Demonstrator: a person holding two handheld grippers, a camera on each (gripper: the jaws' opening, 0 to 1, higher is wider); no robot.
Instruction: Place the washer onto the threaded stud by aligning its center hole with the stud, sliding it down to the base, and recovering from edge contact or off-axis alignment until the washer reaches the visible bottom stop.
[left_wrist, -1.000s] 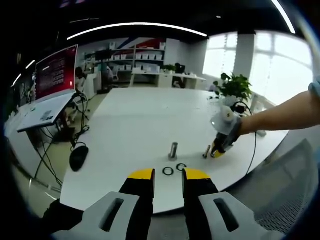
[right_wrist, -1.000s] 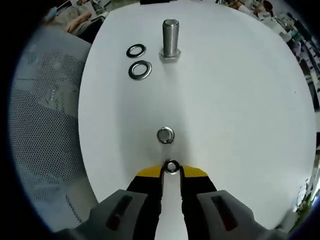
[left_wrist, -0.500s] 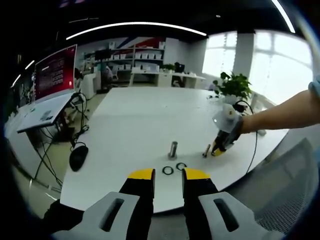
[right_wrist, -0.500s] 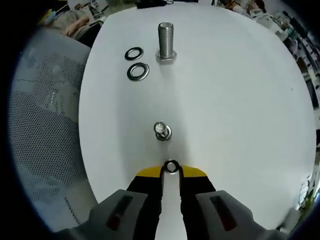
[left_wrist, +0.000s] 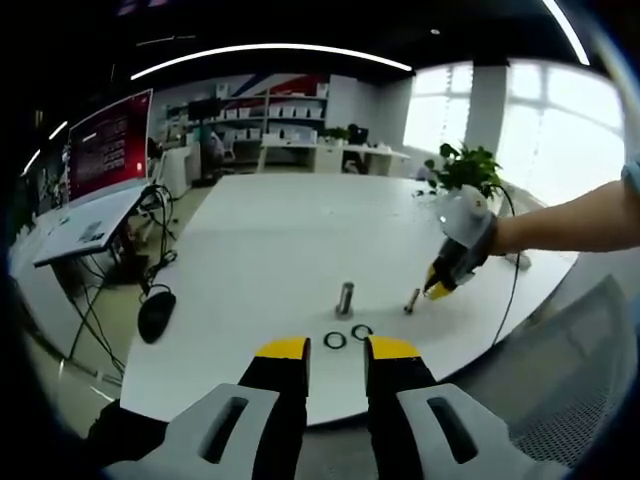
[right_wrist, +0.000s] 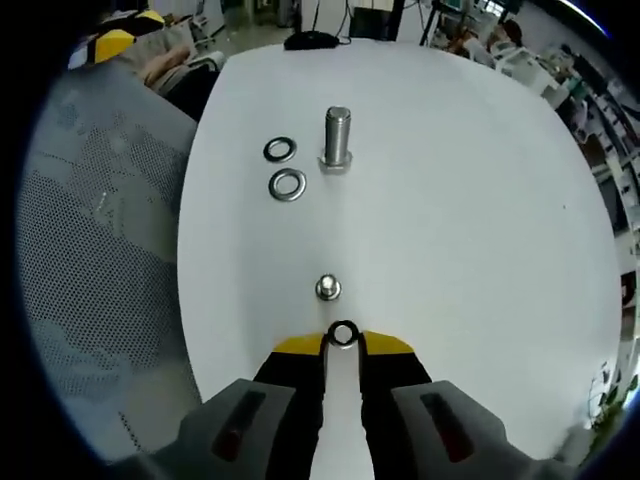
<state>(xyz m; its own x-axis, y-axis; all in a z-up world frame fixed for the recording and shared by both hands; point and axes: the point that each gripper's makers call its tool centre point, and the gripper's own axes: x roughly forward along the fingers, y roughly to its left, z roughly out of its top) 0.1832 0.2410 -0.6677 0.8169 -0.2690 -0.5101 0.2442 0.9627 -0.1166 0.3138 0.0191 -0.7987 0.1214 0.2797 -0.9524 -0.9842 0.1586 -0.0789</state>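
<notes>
White desk (right_wrist: 480, 200) held two studs; your right tool (right_wrist: 343, 340) pinched a washer (right_wrist: 343, 333) above the small stud (right_wrist: 327, 289), left tool (left_wrist: 337, 350) hung open.

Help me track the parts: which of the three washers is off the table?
The washer pinched between the right gripper tips; the other two washers lie flat beside the large stud.

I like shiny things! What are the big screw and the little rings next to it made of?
The big screw looks like bare metal, probably steel: grey, shiny, with fine threads. The two rings beside it look like metal too: thin, silvery, glinting. The table seems smooth, matte white laminate, though that is unsure.
</notes>
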